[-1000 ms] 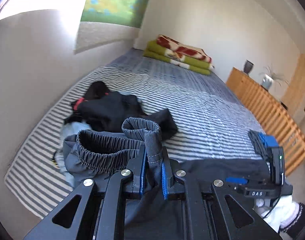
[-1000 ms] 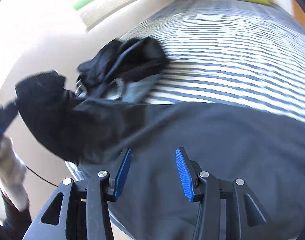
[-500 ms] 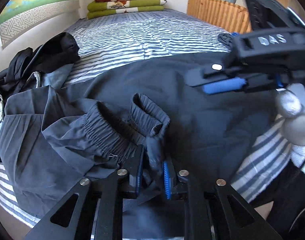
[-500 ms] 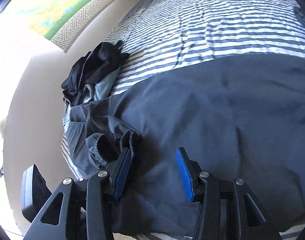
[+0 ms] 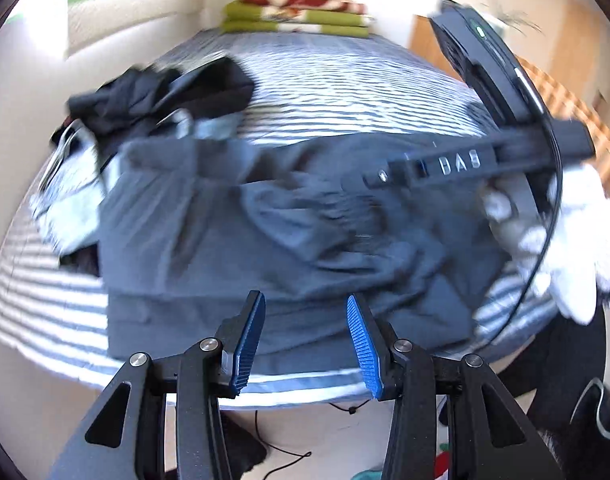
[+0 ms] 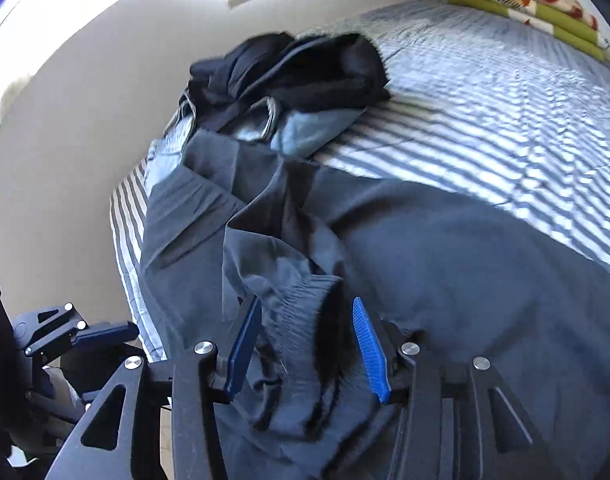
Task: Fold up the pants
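On the striped bed (image 6: 485, 92) the grey pants (image 6: 445, 248) lie limp, light, slippery; my left gripper (image 5: 303, 336) is opening, empty, right gripper (image 6: 305, 344) fingers apart straddling the elastic cuff (image 6: 305, 292), the firmest hold.

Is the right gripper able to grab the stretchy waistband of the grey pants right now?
Probably yes. The right gripper has its blue pads apart, and the gathered waistband of the grey pants lies right between them with nothing covering it. The left gripper, its jaws opening, is off to the side.
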